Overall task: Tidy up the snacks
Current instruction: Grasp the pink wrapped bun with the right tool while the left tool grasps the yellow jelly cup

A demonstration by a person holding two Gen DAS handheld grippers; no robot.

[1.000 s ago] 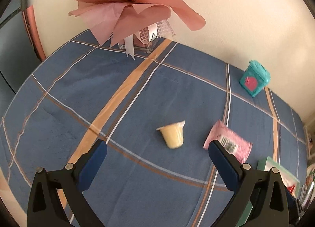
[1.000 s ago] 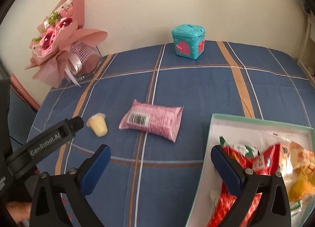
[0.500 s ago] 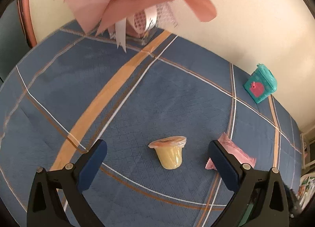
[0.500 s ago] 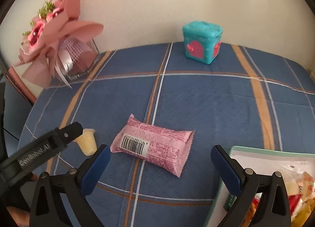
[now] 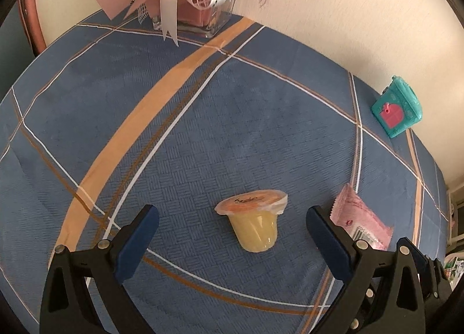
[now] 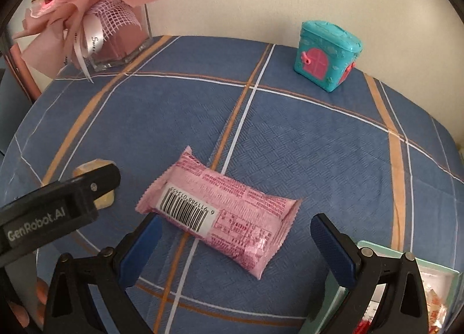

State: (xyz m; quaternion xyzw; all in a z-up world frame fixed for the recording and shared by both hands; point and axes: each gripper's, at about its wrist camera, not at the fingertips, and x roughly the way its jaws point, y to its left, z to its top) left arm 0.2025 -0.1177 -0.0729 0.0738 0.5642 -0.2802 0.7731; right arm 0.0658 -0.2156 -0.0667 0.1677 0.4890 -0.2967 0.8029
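- While both pairs of jaws stand spread and empty, the left gripper (image 5: pixel 232 225) frames the jelly cup (image 5: pixel 255 222), lying tipped on the tablecloth (image 5: pixel 203 136).
- The right gripper (image 6: pixel 235 235) frames the pink snack packet (image 6: pixel 223 212).
- Risk: the tapered cup could roll or squirt free if pinched off-centre.
- The snack box (image 6: pixel 429 279) sits at four o'clock; the teal toy box (image 6: pixel 327 55) and bouquet vase (image 6: pixel 116 44) stand far off, clear.

The left gripper (image 5: pixel 232 219) hovers with its jaws spread wide, pointing toward twelve o'clock. The right gripper (image 6: pixel 236 228) hovers likewise agape, its partner reaching in at nine o'clock.
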